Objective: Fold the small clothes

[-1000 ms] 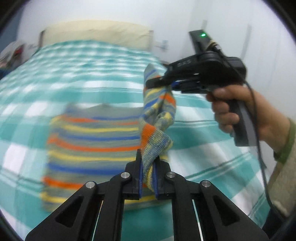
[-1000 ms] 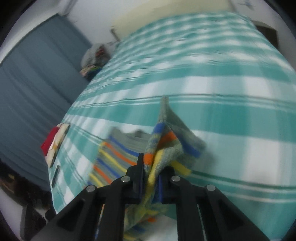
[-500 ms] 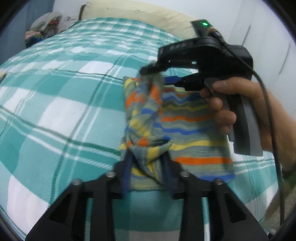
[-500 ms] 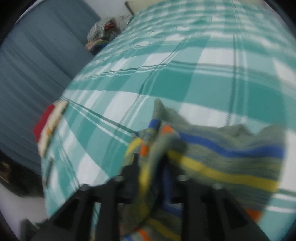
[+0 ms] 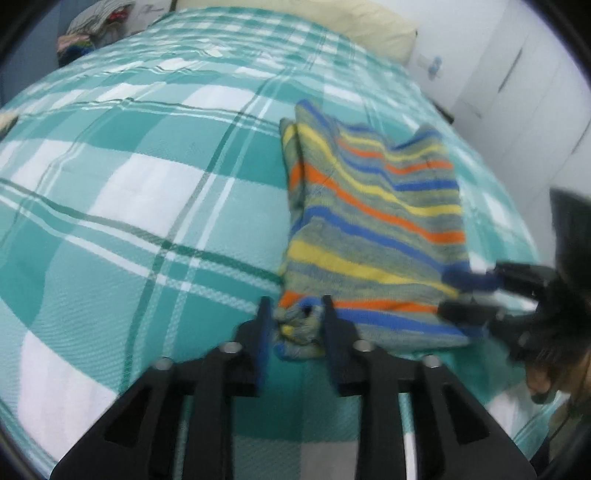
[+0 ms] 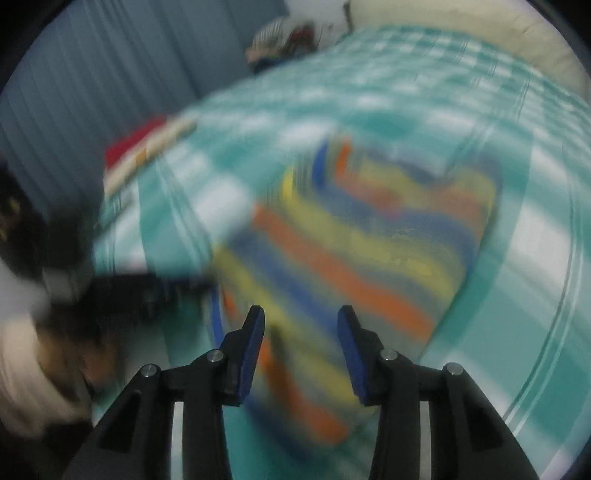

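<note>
Left claw (image 5: 297,321) around lengthwise garment (image 5: 373,221) corner

From my left wrist camera, the folded garment (image 5: 373,225) lies flat on the bed (image 5: 147,192), right of centre. Its near left corner bunches between the fingers of my left gripper (image 5: 295,325), and my right gripper (image 5: 465,295) sits at its near right corner. A pillow (image 5: 369,29) lies behind it at the head of the bed. A pile of clothes (image 5: 92,29) sits far back left, beyond the bed. My right wrist view is blurred; there my right gripper (image 6: 301,339) sits over the garment's near edge.
</note>
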The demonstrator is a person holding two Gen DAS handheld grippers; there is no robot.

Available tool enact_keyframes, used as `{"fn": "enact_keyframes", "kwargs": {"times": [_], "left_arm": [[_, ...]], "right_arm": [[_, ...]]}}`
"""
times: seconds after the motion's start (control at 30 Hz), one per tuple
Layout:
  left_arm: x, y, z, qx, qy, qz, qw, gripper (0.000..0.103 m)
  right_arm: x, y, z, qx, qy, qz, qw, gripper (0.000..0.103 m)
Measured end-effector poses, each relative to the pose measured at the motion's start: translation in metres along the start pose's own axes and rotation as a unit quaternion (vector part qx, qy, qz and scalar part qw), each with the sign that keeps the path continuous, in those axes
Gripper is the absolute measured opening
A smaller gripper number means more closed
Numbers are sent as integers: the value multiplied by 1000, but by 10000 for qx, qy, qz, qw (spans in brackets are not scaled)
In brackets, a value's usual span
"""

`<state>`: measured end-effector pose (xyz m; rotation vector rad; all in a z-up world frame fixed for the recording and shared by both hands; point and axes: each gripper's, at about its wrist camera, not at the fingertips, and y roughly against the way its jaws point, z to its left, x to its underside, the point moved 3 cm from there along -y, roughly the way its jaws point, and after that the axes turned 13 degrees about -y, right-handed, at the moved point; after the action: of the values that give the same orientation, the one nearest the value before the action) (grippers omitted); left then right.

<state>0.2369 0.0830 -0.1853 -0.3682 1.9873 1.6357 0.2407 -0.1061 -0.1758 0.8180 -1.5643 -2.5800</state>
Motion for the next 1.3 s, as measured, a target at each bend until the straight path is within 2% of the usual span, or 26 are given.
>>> {"fn": "enact_keyframes", "kwargs": {"times": [0.03,0.07,0.17,0.27,0.33,0.4,0.43,0.53,0.57,0.63,0.7,0.77,0.87,0.97,1.03,1.1,1.13,1.17,1.2,1.23,1.3], "left_arm": [[0,6,2,-65,-35,73,9999,53],[0,11,4,-70,-73,97,9999,55],[-16,34,14,-122,-249,-77,9996,55],[-58,40,17,-90,-444,-484,9978,57],[-83,25,9,187,-657,-555,9961,59],[-103,-4,-2,432,-878,-447,9942,59],[-109,-19,-6,429,-984,-390,9935,59],[-116,-74,3,-192,-1025,-36,9945,54],[-112,-83,7,-116,-914,62,9957,54],[-109,-84,12,2,-764,-42,9971,56],[-106,-70,10,49,-839,-115,9964,56],[-102,-50,9,130,-916,-208,9955,55],[-86,-17,5,424,-1010,-314,9935,63],[-61,-7,-6,541,-1222,-123,9910,66],[-42,-15,-15,441,-1383,174,9892,66],[-20,-25,-20,147,-1549,428,9869,65],[-13,-24,-19,63,-1525,391,9875,65],[-8,-20,-20,-12,-1511,394,9877,65],[-6,-16,-20,-34,-1507,426,9876,65],[-3,-12,-20,-65,-1504,460,9875,65],[6,1,-22,-190,-1553,511,9864,63]], "right_arm": [[5,-2,-2,2,15,-3,10000,40],[6,3,-3,-52,-25,-80,10000,40],[-14,32,-11,-305,-241,-446,9983,40],[-49,53,-32,-3,-409,-852,9955,40],[-78,54,-52,79,-663,-995,9928,40],[-95,40,-61,-53,-789,-795,9937,40],[-100,31,-63,3,-786,-726,9943,40],[-107,-9,-80,671,-794,-506,9933,38],[-106,-24,-89,849,-946,-371,9912,38],[-103,-31,-96,770,-1108,-551,9893,38],[-102,-26,-93,762,-1107,-707,9884,40],[-98,-14,-89,823,-1041,-831,9877,40],[-87,17,-69,861,-921,-1121,9857,41],[-60,43,-37,505,-645,-1132,9902,42],[-32,46,-13,242,-459,-951,9941,42],[-2,34,1,96,-381,-625,9973,42],[11,25,4,109,-353,-446,9983,42],[30,12,6,303,-290,-212,9989,42],[41,8,6,433,-253,-181,9986,42],[52,10,7,522,-217,-324,9979,42],[61,20,8,548,-353,-420,9970,42]]}}
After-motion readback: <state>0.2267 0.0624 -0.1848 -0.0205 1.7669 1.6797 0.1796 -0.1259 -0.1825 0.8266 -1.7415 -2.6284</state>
